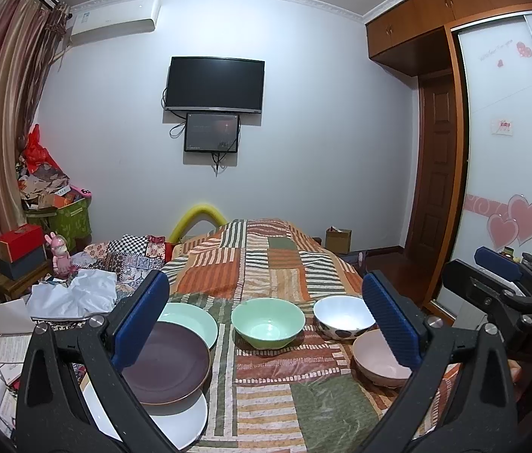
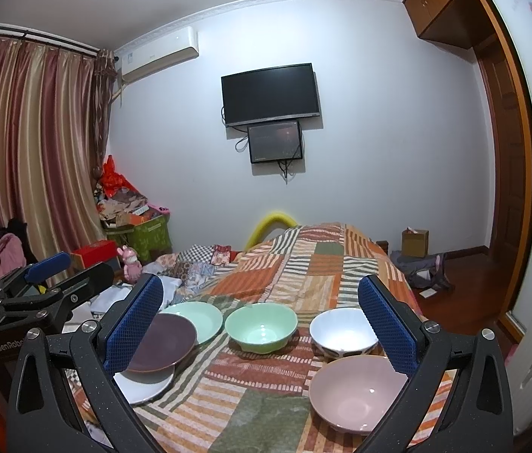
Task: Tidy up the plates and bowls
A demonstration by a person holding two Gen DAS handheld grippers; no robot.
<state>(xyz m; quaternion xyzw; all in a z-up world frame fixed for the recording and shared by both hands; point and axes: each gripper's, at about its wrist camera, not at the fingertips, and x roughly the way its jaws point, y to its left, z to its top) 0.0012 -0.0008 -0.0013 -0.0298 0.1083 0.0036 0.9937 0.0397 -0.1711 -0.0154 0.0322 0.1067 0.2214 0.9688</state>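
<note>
1. Your left gripper (image 1: 266,317) is spread wide and holds nothing; its blue pads (image 1: 141,317) stand apart above the near end of the bed, framing the dishes.
2. Your right gripper (image 2: 262,321) is likewise spread wide and empty, hovering over the same end of the bed; in the left wrist view it shows at the far right edge.
3. The dishes all sit on the patchwork bedspread (image 2: 277,385), plates to your left, bowls to your right.
4. On the left, the purple plate (image 1: 167,366) lies partly on top of the white plate (image 1: 186,422), and its far rim overlaps the mint green plate (image 1: 194,321) behind it.
5. In the middle, the mint green bowl (image 2: 261,326) stands upright and empty, just beside the green plate and apart from the other bowls.
6. To the right, the white bowl with dark spots (image 2: 343,330) stands upright; the pink bowl (image 2: 356,392) sits nearer to you, with its rim close against it. Whether they touch, you cannot tell.
7. Beyond the bed, a black television (image 2: 270,94) hangs on the wall with a smaller screen (image 2: 275,141) below it.
</note>
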